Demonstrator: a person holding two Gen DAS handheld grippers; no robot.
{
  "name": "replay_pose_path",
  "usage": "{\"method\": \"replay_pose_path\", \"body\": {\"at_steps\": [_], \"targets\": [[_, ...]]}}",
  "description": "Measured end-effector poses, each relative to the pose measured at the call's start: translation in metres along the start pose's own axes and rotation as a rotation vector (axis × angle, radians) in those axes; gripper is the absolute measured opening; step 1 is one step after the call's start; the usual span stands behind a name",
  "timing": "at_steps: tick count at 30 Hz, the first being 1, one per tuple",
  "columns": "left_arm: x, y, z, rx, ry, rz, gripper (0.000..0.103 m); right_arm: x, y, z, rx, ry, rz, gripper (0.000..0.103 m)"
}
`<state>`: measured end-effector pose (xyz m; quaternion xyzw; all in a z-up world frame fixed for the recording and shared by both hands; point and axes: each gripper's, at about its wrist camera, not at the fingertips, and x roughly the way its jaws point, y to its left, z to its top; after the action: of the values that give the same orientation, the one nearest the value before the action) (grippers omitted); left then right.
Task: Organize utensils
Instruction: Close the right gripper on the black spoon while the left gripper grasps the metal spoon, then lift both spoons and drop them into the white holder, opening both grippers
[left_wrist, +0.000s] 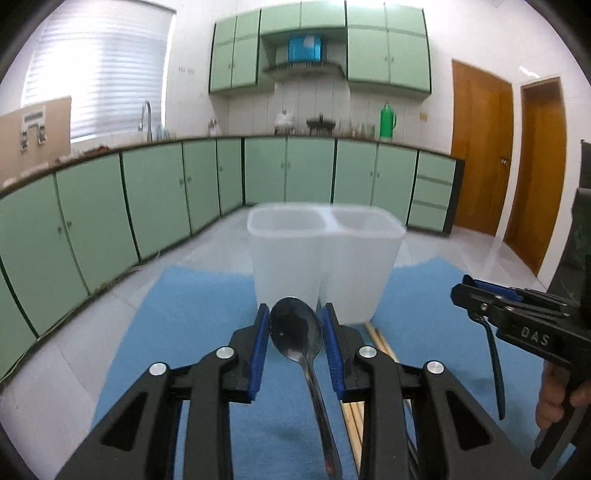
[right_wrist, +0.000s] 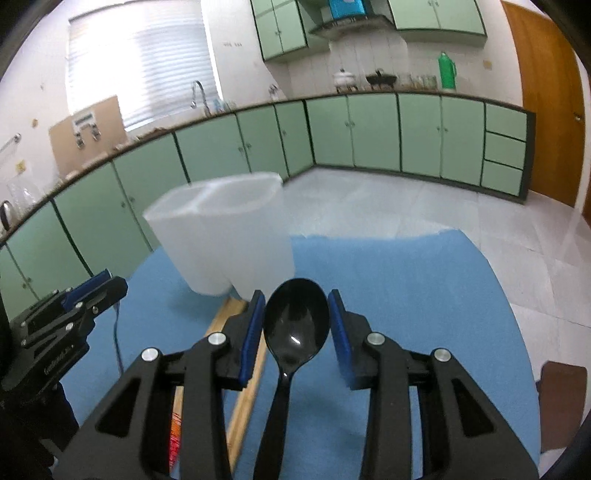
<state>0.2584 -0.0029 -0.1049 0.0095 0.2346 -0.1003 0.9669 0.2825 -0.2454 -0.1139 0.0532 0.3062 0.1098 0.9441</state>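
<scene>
Left gripper: the left gripper is clenched on a metal spoon, bowl forward between the blue pads, thin handle running back under the camera.
Right gripper: the right gripper grips a black spoon the same way, bowl forward.
Container: a two-compartment holder stands on the blue mat toward the far edge of the desk, just ahead of both grippers; both compartments look empty, though the frosted walls and blur make this uncertain.
Progress: judged early; both spoons are lifted off the mat, neither is in the holder yet.
Left to do: drop each spoon into a compartment, then deal with the wooden sticks, probably chopsticks, lying near the holder's base.
Materials: the metal spoon is shiny and slightly smudged; the black spoon is glossy, likely plastic; the holder is translucent white with rounded corners; the mat looks soft and felt-like.
</scene>
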Motion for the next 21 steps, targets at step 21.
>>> {"method": "replay_pose_path", "body": {"at_steps": [21], "targets": [[-0.050, 0.013, 0.087, -0.030, -0.306, -0.026, 0.028, -0.024, 0.008, 0.093, -0.040, -0.283, 0.122, 0.034]]}}
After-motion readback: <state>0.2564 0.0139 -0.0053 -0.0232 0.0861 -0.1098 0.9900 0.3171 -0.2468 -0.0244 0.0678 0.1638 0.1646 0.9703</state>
